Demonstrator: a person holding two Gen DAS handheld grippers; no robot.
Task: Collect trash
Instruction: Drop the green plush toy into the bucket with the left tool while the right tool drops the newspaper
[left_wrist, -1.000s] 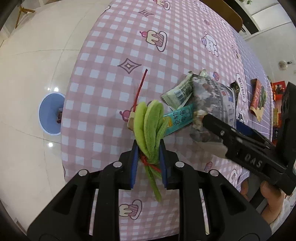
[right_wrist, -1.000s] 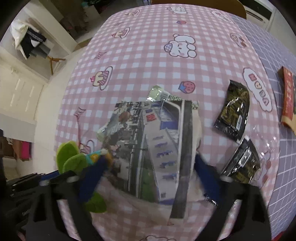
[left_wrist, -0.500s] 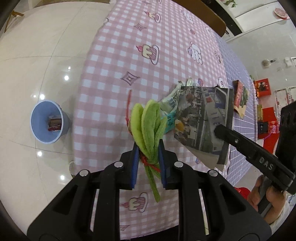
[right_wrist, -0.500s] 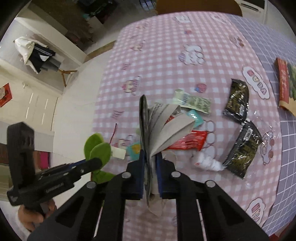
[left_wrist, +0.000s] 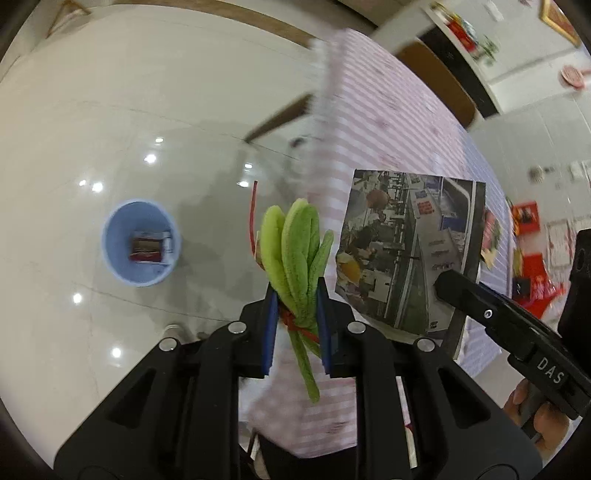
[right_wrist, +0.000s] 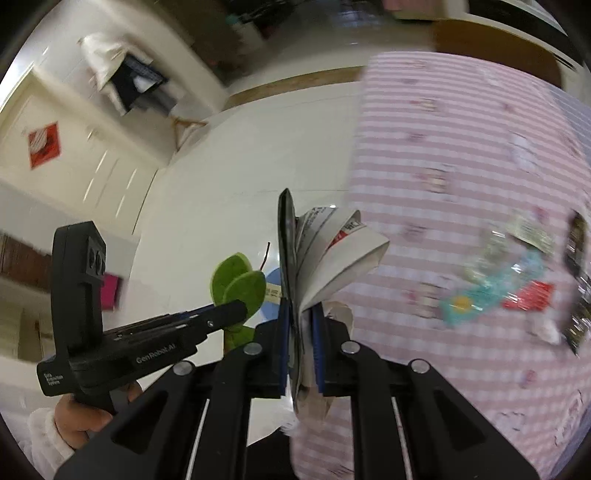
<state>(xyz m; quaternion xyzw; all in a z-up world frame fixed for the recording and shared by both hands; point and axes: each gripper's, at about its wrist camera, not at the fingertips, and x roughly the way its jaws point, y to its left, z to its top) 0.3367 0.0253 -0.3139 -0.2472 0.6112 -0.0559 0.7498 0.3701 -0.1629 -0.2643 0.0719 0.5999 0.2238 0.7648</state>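
My left gripper is shut on a bunch of green felt leaves tied with a red string, held over the floor beside the table edge. My right gripper is shut on a folded printed booklet; the same booklet hangs to the right of the leaves in the left wrist view. A blue trash bin stands on the floor to the left, with a red and white wrapper inside. Several wrappers lie on the pink checked tablecloth.
Glossy white floor tiles spread around the bin. The table edge with its hanging cloth runs just right of the leaves. A wooden chair back stands at the far side. A hand holds the left gripper's handle.
Both grippers have swung left off the table toward the floor, carrying leaves and booklet. The right gripper, open around the flat booklet a second ago, has shut on it and lifted it.
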